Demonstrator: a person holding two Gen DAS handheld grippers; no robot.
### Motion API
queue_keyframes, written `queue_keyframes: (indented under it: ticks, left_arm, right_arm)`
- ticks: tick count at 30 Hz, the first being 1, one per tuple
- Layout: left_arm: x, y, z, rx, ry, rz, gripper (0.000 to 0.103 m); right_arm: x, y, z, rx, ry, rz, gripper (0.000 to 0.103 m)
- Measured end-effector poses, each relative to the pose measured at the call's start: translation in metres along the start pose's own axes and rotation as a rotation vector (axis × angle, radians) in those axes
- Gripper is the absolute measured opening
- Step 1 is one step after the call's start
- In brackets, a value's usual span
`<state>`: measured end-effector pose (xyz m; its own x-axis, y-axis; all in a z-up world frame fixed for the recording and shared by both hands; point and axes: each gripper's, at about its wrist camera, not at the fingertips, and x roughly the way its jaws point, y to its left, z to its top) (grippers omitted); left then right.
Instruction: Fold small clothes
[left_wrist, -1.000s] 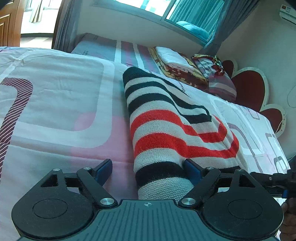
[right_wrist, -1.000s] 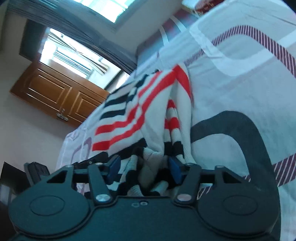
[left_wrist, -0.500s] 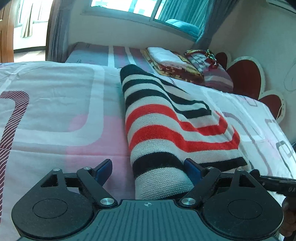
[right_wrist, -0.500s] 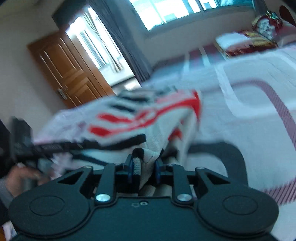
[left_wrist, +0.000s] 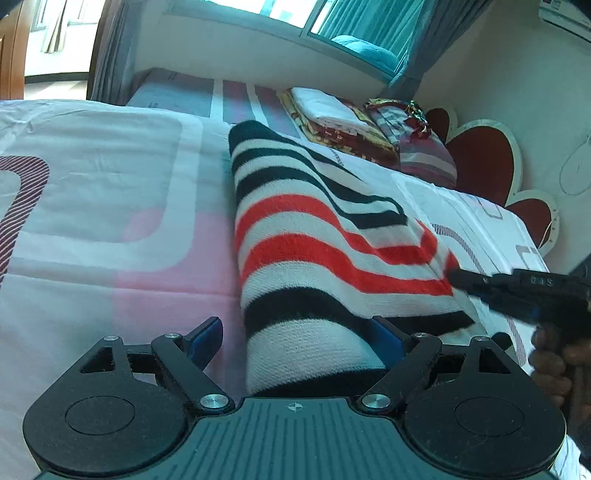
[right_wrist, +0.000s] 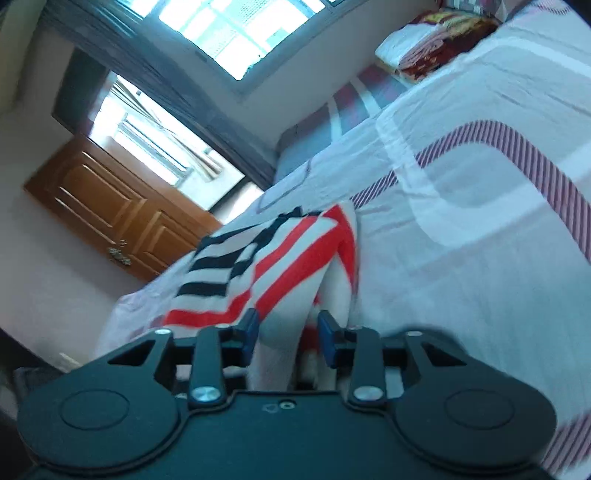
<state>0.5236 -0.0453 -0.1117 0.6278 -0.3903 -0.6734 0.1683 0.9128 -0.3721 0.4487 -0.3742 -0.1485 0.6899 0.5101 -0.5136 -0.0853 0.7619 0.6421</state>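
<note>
A red, black and white striped sweater (left_wrist: 314, 236) lies folded lengthwise on the bed, running away from me. My left gripper (left_wrist: 295, 328) stands open around its near white end; the right finger touches the knit and the left finger is apart from it. My right gripper (left_wrist: 456, 276) comes in from the right, held by a hand (left_wrist: 554, 365), with its tip at the sweater's right edge by the red stripes. In the right wrist view a fold of the sweater (right_wrist: 280, 258) fills the gap of the right gripper (right_wrist: 288, 325), whose jaws are closing on it.
The bed sheet (left_wrist: 110, 221) is white and pink with rounded patterns. A pile of folded textiles (left_wrist: 332, 114) lies at the far end by a red heart-shaped headboard (left_wrist: 480, 155). A wooden door (right_wrist: 110, 206) and windows are beyond the bed.
The right gripper's jaws went from wide to narrow on the sweater's edge, and it reached further up the sweater's right side. The left gripper stayed where it was.
</note>
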Motion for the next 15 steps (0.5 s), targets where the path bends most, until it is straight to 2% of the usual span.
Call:
queue_keyframes:
  ticks: [1, 2, 4, 7, 9, 10, 11, 15]
  left_arm:
    - [0.001, -0.002, 0.0, 0.007, 0.003, 0.004, 0.086]
    - [0.002, -0.006, 0.0, 0.018, 0.005, 0.009, 0.086]
    - [0.007, -0.011, 0.0, 0.033, 0.01, 0.017, 0.086]
    - [0.007, -0.015, 0.001, 0.041, 0.013, 0.028, 0.086]
    - [-0.003, -0.014, 0.001, 0.05, -0.013, 0.029, 0.086]
    - [-0.009, -0.01, 0.002, 0.045, -0.029, 0.019, 0.086]
    - [-0.016, -0.006, 0.002, 0.036, -0.045, 0.015, 0.086]
    - [-0.035, 0.008, 0.002, 0.006, -0.075, 0.003, 0.086]
  right_arm:
    - [0.002, 0.005, 0.001, -0.046, -0.008, -0.008, 0.008]
    - [-0.002, 0.013, 0.001, -0.117, -0.052, -0.011, 0.008]
    - [-0.004, 0.022, 0.008, -0.159, -0.094, -0.01, 0.007]
    - [0.015, 0.017, 0.009, -0.175, -0.031, -0.101, 0.008]
    - [0.012, 0.015, 0.002, -0.16, -0.004, -0.107, 0.013]
    - [0.003, 0.014, 0.0, -0.129, -0.016, -0.108, 0.026]
    - [-0.013, 0.016, -0.003, -0.105, -0.042, -0.103, 0.034]
    - [-0.058, 0.019, -0.025, -0.054, -0.026, -0.01, 0.037]
